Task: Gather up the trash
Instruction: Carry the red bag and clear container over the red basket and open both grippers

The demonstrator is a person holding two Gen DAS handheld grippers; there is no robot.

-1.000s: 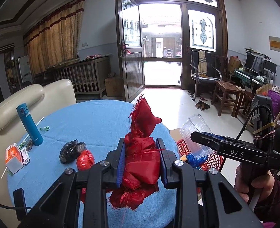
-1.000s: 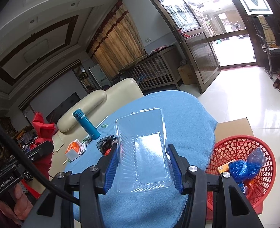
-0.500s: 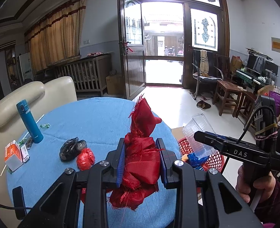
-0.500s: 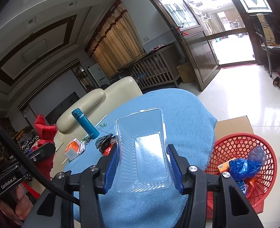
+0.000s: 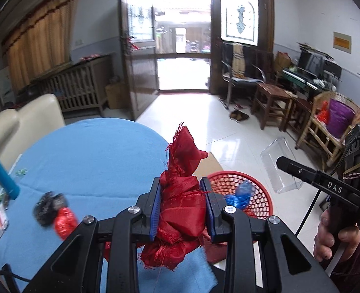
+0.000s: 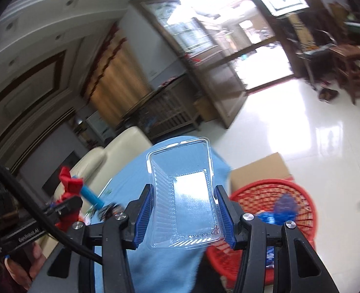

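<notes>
I had the crumpled red cloth (image 5: 181, 207) clamped in my left gripper (image 5: 182, 210) above the blue table's (image 5: 87, 156) edge; my right gripper (image 6: 183, 216) pinched the clear plastic tray (image 6: 182, 195) beside the red basket (image 6: 299, 210).

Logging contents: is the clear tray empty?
Empty: the tray in the right gripper shows only tablecloth through its clear bottom.

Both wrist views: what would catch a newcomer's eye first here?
The crumpled red cloth clamped in the left gripper fills the middle of the left view, above the edge of the blue table. In the right view, the right gripper squeezes a clear plastic tray. Beyond both, a red basket sits on the floor with a blue bag inside.
</notes>
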